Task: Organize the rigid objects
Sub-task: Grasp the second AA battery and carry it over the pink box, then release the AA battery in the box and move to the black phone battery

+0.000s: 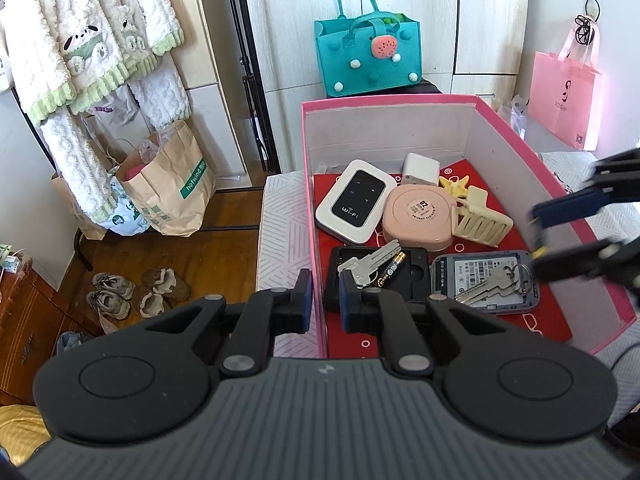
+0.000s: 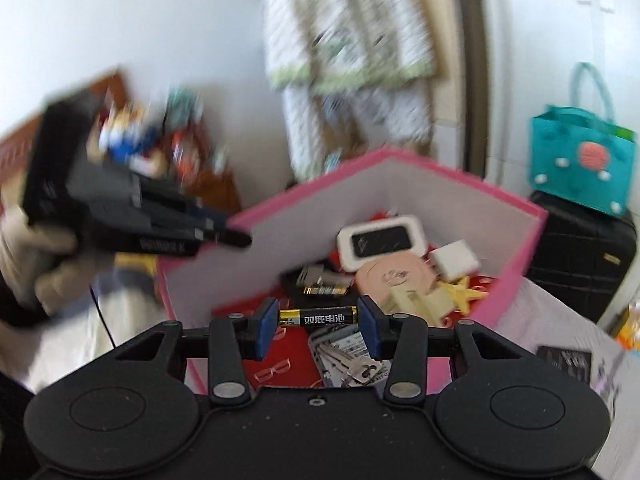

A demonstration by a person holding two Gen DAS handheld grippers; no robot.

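Observation:
A pink box (image 1: 516, 136) with a red floor holds a white WiFi router (image 1: 352, 200), a round pink case (image 1: 418, 216), a cream hair claw (image 1: 480, 220), a white charger (image 1: 420, 168), keys with a battery (image 1: 372, 266) on a black tray, and keys on a grey device (image 1: 484, 280). My left gripper (image 1: 324, 300) is shut on the box's near left wall. My right gripper (image 2: 318, 322) is shut on a black and gold battery (image 2: 318, 316) and holds it above the box (image 2: 512, 264). It enters the left wrist view at right (image 1: 536, 236).
The box rests on a white patterned bed cover (image 1: 282, 216). A teal felt bag (image 1: 366, 54) stands on a black suitcase behind. A pink bag (image 1: 564, 96) hangs right. Paper bags (image 1: 172, 184), shoes (image 1: 140, 292) and hanging robes (image 1: 88, 40) are at left.

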